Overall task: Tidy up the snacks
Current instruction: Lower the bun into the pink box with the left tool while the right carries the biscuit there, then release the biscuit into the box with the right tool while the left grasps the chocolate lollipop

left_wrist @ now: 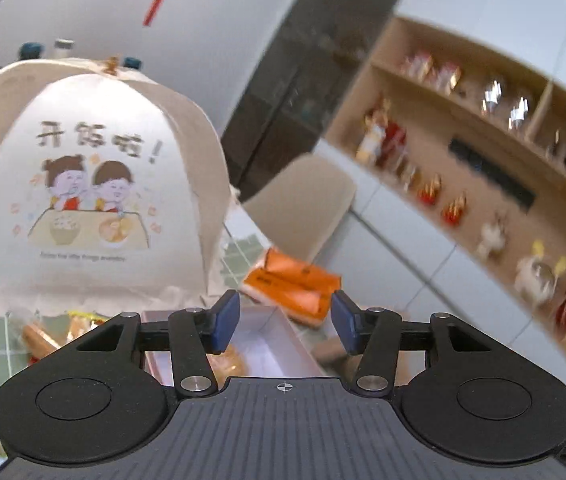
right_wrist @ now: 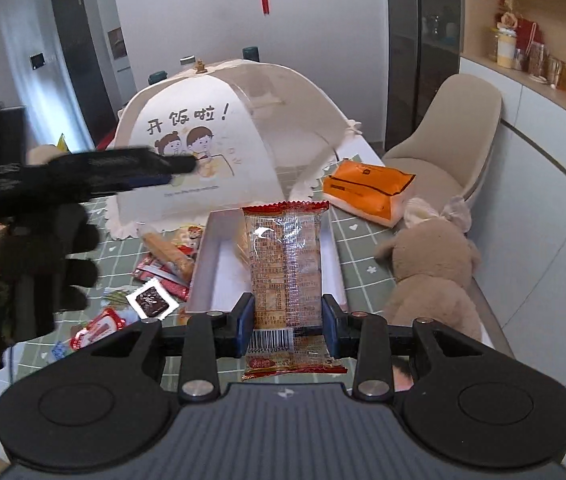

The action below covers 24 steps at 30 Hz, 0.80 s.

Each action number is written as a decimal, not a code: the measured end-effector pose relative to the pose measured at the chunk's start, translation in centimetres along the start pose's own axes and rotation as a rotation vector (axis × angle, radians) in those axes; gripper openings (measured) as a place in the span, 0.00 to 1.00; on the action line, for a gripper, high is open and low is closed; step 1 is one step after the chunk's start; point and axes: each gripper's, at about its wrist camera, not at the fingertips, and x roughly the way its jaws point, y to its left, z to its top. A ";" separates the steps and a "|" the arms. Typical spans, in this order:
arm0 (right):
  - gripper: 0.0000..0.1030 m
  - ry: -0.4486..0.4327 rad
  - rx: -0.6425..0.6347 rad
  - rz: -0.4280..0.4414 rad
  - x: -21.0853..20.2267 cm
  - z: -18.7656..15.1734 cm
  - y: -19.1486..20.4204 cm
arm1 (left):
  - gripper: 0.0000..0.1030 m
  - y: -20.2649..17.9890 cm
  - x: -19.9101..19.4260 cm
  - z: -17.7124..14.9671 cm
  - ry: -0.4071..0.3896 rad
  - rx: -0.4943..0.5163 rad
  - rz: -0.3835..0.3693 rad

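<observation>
Right gripper's got a cracker pack, left one's empty

The right gripper (right_wrist: 286, 322) pinches a clear, red-edged cracker pack (right_wrist: 285, 276) near its barcode end, holding it over the long white box (right_wrist: 207, 264) on the green-checked surface (right_wrist: 363, 256). The left gripper (left_wrist: 285, 322) hangs spread wide with nothing between its blue pads, above that box (left_wrist: 283, 330). More snack packets (right_wrist: 155, 276) lie scattered left of the box, with an orange tissue pack (right_wrist: 367, 190) and plush bear (right_wrist: 431, 264) nearby.

Bright even daylight; left view motion-blurred, right sharp, fisheye-bent edges.
</observation>
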 end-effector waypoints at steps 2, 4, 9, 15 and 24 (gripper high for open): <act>0.34 0.009 -0.004 0.007 1.0 0.8 -0.2 | 0.54 0.7 -1.1 0.1 -0.016 0.012 0.044; 0.34 0.020 -0.014 0.030 2.4 2.5 0.4 | 0.54 1.6 -3.4 0.0 -0.022 0.025 0.097; 0.66 0.094 0.016 0.138 9.5 7.8 2.3 | 0.54 6.0 -8.0 -2.1 -0.004 -0.057 0.229; 0.73 0.138 0.064 0.143 12.0 7.1 2.8 | 0.53 12.8 -13.1 -6.7 0.117 -0.214 0.444; 0.74 0.262 -0.086 0.226 14.2 -1.0 9.3 | 0.53 15.3 -16.2 -13.0 0.169 -0.266 0.502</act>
